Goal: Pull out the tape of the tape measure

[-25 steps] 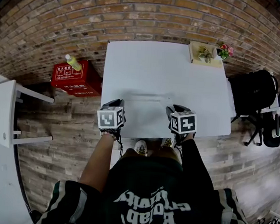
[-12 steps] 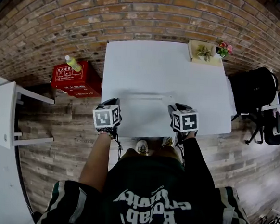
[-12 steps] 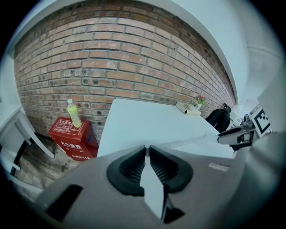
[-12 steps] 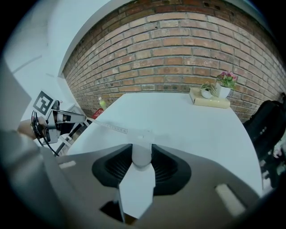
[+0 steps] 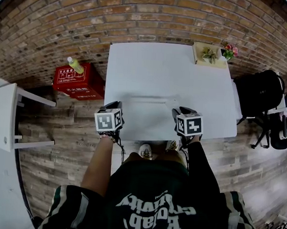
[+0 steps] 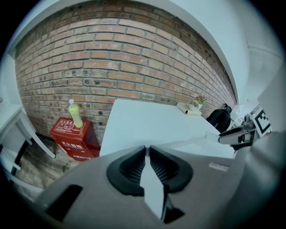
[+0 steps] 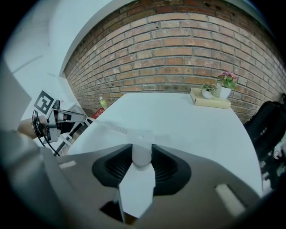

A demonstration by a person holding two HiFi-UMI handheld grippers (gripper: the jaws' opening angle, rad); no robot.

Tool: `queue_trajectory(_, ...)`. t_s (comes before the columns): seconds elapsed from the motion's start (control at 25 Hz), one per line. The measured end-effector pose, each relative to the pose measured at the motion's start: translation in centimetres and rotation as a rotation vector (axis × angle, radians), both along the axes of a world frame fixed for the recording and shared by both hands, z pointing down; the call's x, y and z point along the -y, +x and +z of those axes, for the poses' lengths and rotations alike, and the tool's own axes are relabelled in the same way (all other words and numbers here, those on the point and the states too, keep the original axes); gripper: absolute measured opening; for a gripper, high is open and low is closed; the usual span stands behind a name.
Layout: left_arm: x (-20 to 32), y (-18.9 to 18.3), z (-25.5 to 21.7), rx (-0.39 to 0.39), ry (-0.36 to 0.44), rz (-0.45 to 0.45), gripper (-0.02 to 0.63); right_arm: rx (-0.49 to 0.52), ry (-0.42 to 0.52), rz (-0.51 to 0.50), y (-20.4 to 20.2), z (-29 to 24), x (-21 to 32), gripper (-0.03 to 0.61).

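Note:
A thin tape (image 5: 152, 98) runs across the near part of the white table (image 5: 167, 69) between my two grippers. In the left gripper view my left gripper (image 6: 146, 151) is shut on the tape's end, and the tape (image 6: 185, 143) leads off to the right gripper (image 6: 234, 135). My right gripper (image 7: 141, 154) is shut on the white round tape measure body (image 7: 141, 157); from it the tape (image 7: 114, 127) stretches to the left gripper (image 7: 67, 117). In the head view the left gripper (image 5: 115, 107) and the right gripper (image 5: 180, 112) sit at the table's near edge.
A red box (image 5: 78, 80) with a green bottle (image 5: 74, 64) stands on the floor left of the table. A book with small flower pots (image 5: 210, 55) lies at the far right corner. A black chair (image 5: 259, 93) is on the right, a white shelf (image 5: 5, 115) on the left.
Over the last second the left gripper has shifted a little to the left and the right gripper slightly right, stretching the tape between them. Both have stayed almost still for the last half second.

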State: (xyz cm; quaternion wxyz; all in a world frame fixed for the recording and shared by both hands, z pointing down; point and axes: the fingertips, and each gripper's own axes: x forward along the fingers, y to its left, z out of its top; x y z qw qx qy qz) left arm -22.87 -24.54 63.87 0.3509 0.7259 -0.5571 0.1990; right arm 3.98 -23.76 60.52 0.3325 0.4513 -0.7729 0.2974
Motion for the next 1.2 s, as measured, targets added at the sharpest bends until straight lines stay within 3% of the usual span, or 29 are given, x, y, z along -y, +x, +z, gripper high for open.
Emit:
queue_trajectory(0.24,-0.9,-2.5,-2.7,0.057,-0.019,-0.066,0.041,0.005,-0.008,0.028,1.3,0.2,-0.2,0.147)
queue_trajectory(0.84,-1.5,-4.0,-2.5,0.069,-0.030,-0.117,0.040,-0.011,-0.001,0.054,2.9,0.3,-0.5,0.147)
queue_trajectory(1.2,-1.4,-2.6,-2.5,0.067,-0.004,-0.066,0.040,-0.004,-0.006,0.028,2.2,0.3,-0.7,0.147)
